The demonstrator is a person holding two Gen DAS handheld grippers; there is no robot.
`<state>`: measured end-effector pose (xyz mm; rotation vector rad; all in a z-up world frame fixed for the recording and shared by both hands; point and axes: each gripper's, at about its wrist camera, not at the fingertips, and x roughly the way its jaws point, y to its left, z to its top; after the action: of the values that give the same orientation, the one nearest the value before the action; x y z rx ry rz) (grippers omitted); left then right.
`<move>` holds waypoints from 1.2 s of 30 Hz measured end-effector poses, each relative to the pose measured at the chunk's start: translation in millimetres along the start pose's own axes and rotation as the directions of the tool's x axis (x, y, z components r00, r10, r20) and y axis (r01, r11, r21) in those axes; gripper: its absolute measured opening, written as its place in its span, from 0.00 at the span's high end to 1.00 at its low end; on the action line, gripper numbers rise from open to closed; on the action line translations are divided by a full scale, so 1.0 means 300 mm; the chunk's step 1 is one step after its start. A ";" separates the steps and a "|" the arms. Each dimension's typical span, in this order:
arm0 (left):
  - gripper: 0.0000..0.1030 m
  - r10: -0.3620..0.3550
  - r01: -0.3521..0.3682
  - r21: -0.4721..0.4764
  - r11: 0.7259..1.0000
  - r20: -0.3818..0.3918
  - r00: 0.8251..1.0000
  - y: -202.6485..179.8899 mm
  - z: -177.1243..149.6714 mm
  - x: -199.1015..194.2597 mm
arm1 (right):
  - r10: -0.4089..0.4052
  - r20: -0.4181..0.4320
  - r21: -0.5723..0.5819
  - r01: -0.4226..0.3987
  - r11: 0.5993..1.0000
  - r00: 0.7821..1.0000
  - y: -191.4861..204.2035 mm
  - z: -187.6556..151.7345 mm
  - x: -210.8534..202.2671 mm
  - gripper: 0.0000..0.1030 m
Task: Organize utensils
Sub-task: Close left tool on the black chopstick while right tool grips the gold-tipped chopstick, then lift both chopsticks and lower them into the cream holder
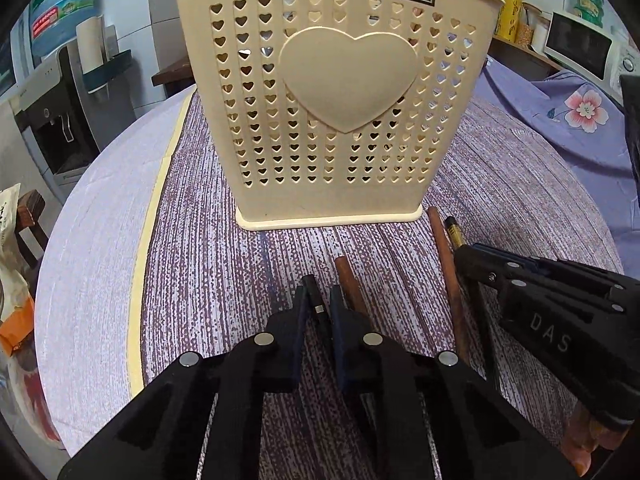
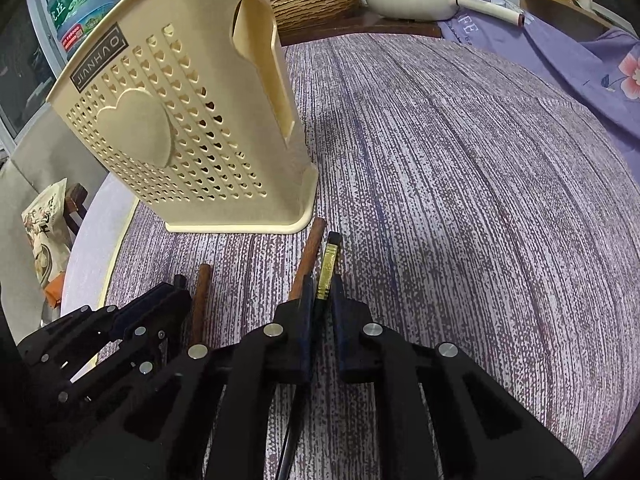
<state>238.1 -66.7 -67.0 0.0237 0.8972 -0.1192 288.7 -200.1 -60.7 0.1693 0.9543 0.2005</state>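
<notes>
A cream plastic utensil holder pierced with heart-shaped holes is seen upright at 12 o'clock on the table, covered in purple-streaked cloth. The left gripper jaws are closed on a black chopstick. At 3 o'clock, the right gripper jaws are closed on a black, gold-banded chopstick. Brown wooden chopsticks lie beside both.

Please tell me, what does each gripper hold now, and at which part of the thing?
The left gripper grips a black chopstick near its top end. The right gripper grips a gold-banded black chopstick, also near its top end.
</notes>
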 end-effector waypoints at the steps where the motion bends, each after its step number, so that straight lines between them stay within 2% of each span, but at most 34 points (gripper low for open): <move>1: 0.89 -0.006 0.006 -0.006 1.000 0.000 1.000 0.005 0.000 -0.001 | 0.007 0.004 0.006 -0.007 1.000 1.000 -0.005 -0.002 -0.005 0.91; 6: 0.89 -0.046 0.047 -0.041 0.998 0.009 0.999 0.031 -0.005 -0.016 | 0.040 0.031 0.022 -0.040 0.999 0.999 -0.027 -0.011 -0.042 0.91; 14: 0.90 -0.085 0.090 -0.063 0.994 0.074 0.994 0.053 0.011 -0.111 | 0.104 0.124 0.034 -0.109 0.993 0.987 -0.053 -0.008 -0.167 0.92; 21: 0.91 -0.128 0.139 -0.055 0.989 0.162 0.978 0.055 0.032 -0.248 | 0.172 0.213 -0.004 -0.175 0.985 0.962 -0.045 0.000 -0.315 0.92; 30: 0.92 -0.206 0.226 -0.056 0.972 0.246 0.947 0.098 0.053 -0.415 | 0.248 0.301 -0.060 -0.242 0.969 0.921 -0.038 0.001 -0.521 0.93; 36: 0.92 -0.213 0.232 -0.037 0.972 0.280 0.936 0.111 0.055 -0.489 | 0.279 0.329 -0.096 -0.263 0.960 0.902 -0.030 0.008 -0.605 0.93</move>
<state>164.2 -21.1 56.9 -0.1575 0.6234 -0.2961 189.3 -253.3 82.0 0.2829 0.5764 0.4376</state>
